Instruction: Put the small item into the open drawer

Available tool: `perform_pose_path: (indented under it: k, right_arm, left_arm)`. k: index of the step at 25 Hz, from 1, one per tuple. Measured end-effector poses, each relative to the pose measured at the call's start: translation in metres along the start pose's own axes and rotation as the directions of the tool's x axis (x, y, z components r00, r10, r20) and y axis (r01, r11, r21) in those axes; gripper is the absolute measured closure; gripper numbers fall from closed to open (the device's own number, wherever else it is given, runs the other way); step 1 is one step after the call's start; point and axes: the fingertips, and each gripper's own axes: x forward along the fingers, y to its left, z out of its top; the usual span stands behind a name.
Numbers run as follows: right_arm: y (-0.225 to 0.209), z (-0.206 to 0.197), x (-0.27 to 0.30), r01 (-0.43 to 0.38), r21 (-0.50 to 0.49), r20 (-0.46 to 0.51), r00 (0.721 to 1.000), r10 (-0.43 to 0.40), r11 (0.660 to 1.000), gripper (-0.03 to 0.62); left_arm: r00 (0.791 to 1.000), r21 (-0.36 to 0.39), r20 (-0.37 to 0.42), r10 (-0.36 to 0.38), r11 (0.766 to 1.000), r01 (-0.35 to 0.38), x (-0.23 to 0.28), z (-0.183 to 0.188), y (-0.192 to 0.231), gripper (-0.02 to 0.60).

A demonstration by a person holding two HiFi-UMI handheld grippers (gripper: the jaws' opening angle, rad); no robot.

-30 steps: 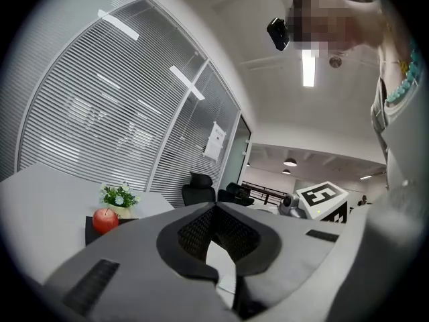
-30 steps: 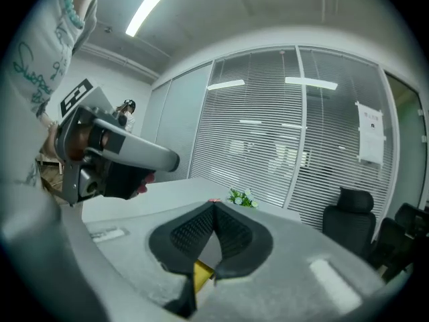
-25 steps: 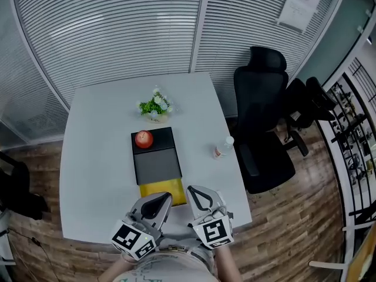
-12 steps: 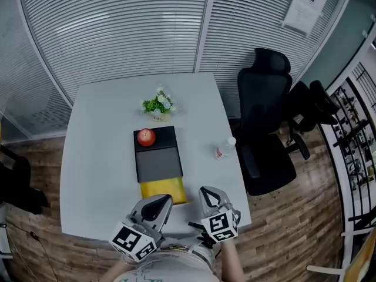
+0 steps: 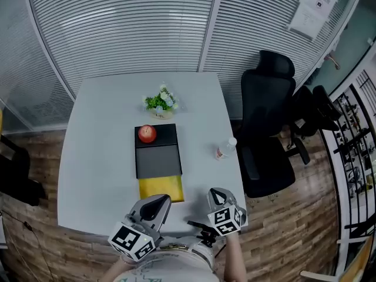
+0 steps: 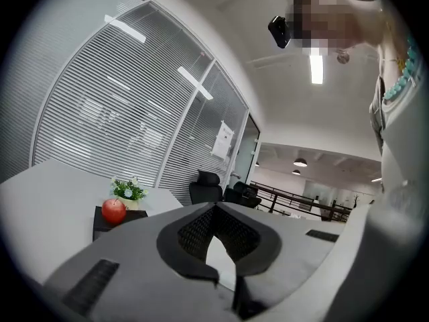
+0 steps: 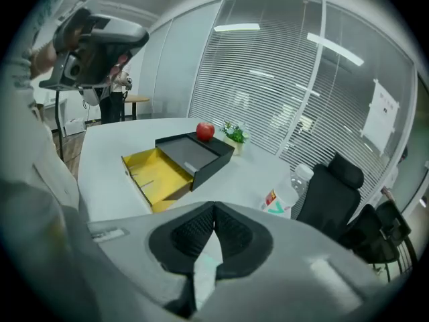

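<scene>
Both claws sit low in the frame, ribbed black pads shut on nothing: left gripper (image 5: 156, 205), right gripper (image 5: 217, 197). A round glossy apple (image 5: 147, 133) rests mid-frame on the matte black box (image 5: 158, 160). Below it, the yellow drawer (image 5: 161, 188) juts open. The smooth white table (image 5: 100, 157) spreads wide on both sides.

In the head view, the print on the paper sheet (image 5: 311, 10) at 1 o'clock is too small to read, and so is the label of the bottle (image 5: 223, 149). The dark object (image 5: 14, 178) at 9 o'clock is cut by the edge. In the left gripper view, the left gripper (image 6: 214, 206) itself hides the yellow drawer (image 5: 160, 188).
</scene>
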Motion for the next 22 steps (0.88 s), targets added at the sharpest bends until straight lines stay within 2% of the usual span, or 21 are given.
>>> perform_pose_path:
  k: [6, 11, 16, 22]
  right_arm:
    - [-0.012, -0.036, 0.012, -0.031, 0.033, -0.076, 0.997, 0.034, 0.999, 0.591]
    - [-0.015, -0.069, 0.019, -0.094, 0.042, -0.144, 0.985, 0.099, 0.995, 0.591]
    - [-0.008, -0.094, 0.026, -0.162, 0.043, -0.204, 0.965, 0.168, 0.986, 0.591]
    - [0.011, -0.121, 0.031, -0.254, 0.04, -0.275, 0.927, 0.255, 0.966, 0.551]
  left_arm:
    - [0.999, -0.013, 0.011, 0.036, 0.999, -0.036, -0.001, -0.003, -0.002, 0.584]
    - [0.998, -0.032, 0.009, 0.064, 0.997, -0.064, -0.001, -0.013, -0.005, 0.584]
    - [0.995, -0.053, 0.008, 0.098, 0.994, -0.098, -0.002, -0.024, -0.008, 0.584]
    - [0.992, -0.077, 0.005, 0.127, 0.989, -0.127, -0.004, -0.038, -0.013, 0.584]
